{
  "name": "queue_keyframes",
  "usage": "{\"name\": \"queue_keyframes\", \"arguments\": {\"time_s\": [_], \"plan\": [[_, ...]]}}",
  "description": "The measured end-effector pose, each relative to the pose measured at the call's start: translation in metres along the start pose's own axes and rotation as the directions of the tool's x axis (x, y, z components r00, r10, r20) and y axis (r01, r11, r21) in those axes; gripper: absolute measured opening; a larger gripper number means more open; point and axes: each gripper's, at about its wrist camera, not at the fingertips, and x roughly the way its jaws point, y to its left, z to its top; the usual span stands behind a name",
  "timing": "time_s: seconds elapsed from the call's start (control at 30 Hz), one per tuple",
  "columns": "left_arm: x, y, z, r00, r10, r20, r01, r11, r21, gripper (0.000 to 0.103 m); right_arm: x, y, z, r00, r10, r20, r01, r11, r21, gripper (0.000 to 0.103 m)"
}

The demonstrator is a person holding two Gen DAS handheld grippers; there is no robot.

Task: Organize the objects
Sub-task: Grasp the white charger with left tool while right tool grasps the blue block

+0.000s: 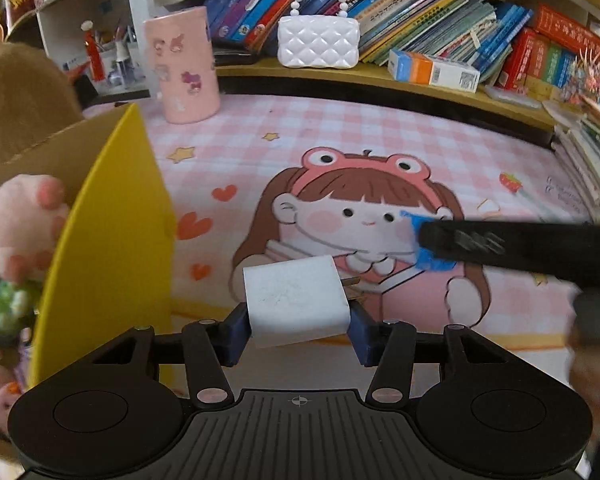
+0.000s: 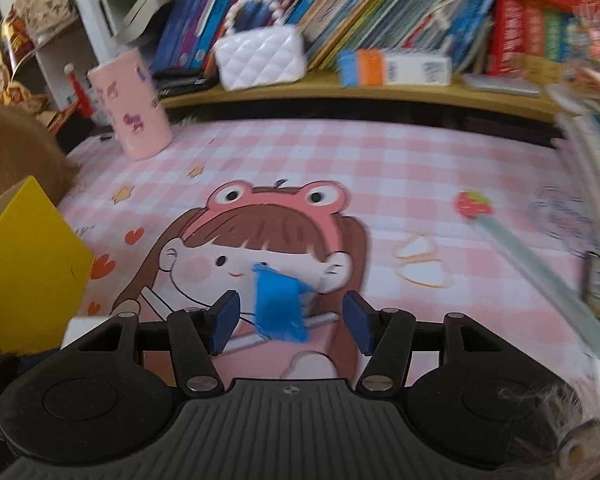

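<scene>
A wooden bookshelf crammed with books lines the back.

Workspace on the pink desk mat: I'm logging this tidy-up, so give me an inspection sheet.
Surface: pink checked cartoon mat, mostly bare.
Job's things: white charger plug; blue scrap; strawberry pen.
Clutter: pink cup, white quilted purse, cardboard box holding plush toys.
Grippers: left gripper shut on the plug; right gripper open around the scrap.
Cables: nothing seen.
Surroundings: crowded bookshelf.
</scene>
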Motion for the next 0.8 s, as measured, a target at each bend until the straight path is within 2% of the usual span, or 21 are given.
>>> {"name": "queue_keyframes", "arguments": {"time_s": [0.13, 0.17, 0.2, 0.4, 0.57, 0.8], "plan": [[-0.004, 0.005, -0.005, 1.0, 0.011, -0.008, -0.011, 1.0, 0.002, 0.05, 0.027, 0.009, 0.003, 0.999, 0.015, -0.049, -0.017, 0.999, -0.027, 0.047], [-0.005, 0.005, -0.006, 1.0, 0.008, -0.007, -0.008, 1.0, 0.008, 0.05, 0.031, 0.01, 0.003, 0.998, 0.017, -0.055, -0.018, 0.999, -0.028, 0.043], [-0.007, 0.004, -0.007, 1.0, 0.007, -0.004, -0.007, 1.0, 0.014, 0.05, 0.032, 0.011, 0.003, 0.999, 0.012, -0.043, -0.014, 0.999, -0.034, 0.029], [-0.018, 0.004, -0.006, 0.999, -0.021, 0.026, 0.02, 1.0, 0.017, 0.05, 0.015, 0.01, 0.004, 1.0, 0.026, -0.01, -0.026, 0.999, -0.021, 0.027], [-0.03, 0.002, -0.009, 0.996, -0.073, 0.049, 0.071, 0.997, 0.035, 0.05, -0.02, 0.005, -0.003, 0.999, -0.008, 0.031, 0.007, 1.0, 0.018, 0.027], [-0.061, 0.009, -0.022, 0.984, -0.161, 0.08, 0.155, 0.985, 0.073, 0.05, -0.081, 0.006, -0.033, 0.996, -0.06, 0.064, 0.054, 0.995, 0.086, 0.027]]}}
